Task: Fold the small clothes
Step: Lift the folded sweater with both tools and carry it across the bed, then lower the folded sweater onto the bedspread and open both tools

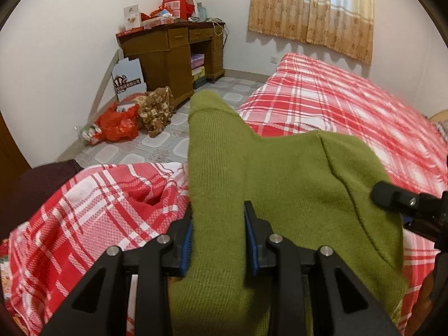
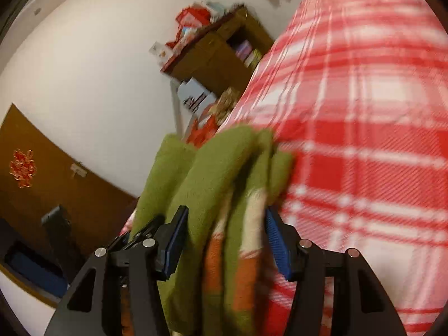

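A green knitted sweater lies on the red and white plaid bed sheet, one sleeve reaching toward the bed's edge. My left gripper is shut on a fold of the green sweater, cloth bunched between its blue pads. My right gripper is shut on another bunched part of the sweater, where orange and white stripes show; this view is tilted and blurred. The right gripper's black body also shows at the right edge of the left wrist view.
The plaid sheet covers the bed. A wooden desk piled with boxes stands against the far wall. A red bag and a patterned cloth bundle lie on the tiled floor. Curtains hang above the bed.
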The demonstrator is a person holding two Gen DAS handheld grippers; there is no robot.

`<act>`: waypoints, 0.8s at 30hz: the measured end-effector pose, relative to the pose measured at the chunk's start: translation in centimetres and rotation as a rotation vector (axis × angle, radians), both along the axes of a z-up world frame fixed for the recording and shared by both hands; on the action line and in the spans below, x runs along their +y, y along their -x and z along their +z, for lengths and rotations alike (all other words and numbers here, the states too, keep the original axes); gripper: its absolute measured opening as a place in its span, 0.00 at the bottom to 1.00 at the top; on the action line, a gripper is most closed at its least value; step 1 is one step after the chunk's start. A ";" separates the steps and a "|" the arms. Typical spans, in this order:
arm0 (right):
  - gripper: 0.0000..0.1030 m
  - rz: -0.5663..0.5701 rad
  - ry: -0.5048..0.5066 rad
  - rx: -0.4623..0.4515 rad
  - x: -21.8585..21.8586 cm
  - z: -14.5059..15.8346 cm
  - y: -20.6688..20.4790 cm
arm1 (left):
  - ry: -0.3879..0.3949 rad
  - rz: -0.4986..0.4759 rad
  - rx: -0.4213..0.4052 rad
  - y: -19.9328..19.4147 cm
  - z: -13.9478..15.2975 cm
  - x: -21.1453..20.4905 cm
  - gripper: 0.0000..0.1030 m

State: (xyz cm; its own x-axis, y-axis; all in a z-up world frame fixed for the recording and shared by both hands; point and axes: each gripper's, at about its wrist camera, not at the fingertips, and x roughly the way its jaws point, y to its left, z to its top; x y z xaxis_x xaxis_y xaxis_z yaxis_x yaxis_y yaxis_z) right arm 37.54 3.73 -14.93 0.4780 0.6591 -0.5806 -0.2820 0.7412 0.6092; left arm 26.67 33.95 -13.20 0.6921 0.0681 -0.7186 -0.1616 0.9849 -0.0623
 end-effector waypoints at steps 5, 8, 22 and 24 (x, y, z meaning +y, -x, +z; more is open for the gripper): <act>0.64 0.063 0.032 0.063 2.4 -0.9 -3.6 | 0.009 0.007 0.002 -0.3 0.0 0.2 0.32; 0.66 0.022 0.044 0.044 3.4 -0.8 -4.3 | 0.010 0.007 0.003 -0.4 -0.1 0.2 0.33; 0.27 0.112 0.316 -0.352 6.8 4.9 -1.4 | 0.025 -0.024 -0.024 -1.0 0.0 -0.7 0.34; 0.24 0.072 0.371 -0.298 6.5 3.2 -3.1 | -0.006 -0.001 0.011 -2.0 -0.3 -1.0 0.41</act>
State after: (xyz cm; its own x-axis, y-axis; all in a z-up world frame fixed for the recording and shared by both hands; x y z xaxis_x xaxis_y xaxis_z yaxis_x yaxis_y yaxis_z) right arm 40.63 10.25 -11.76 0.6201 0.4709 -0.6275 -0.4627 0.8654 0.1922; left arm 28.69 33.00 -13.55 0.6844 0.0716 -0.7256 -0.1615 0.9853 -0.0551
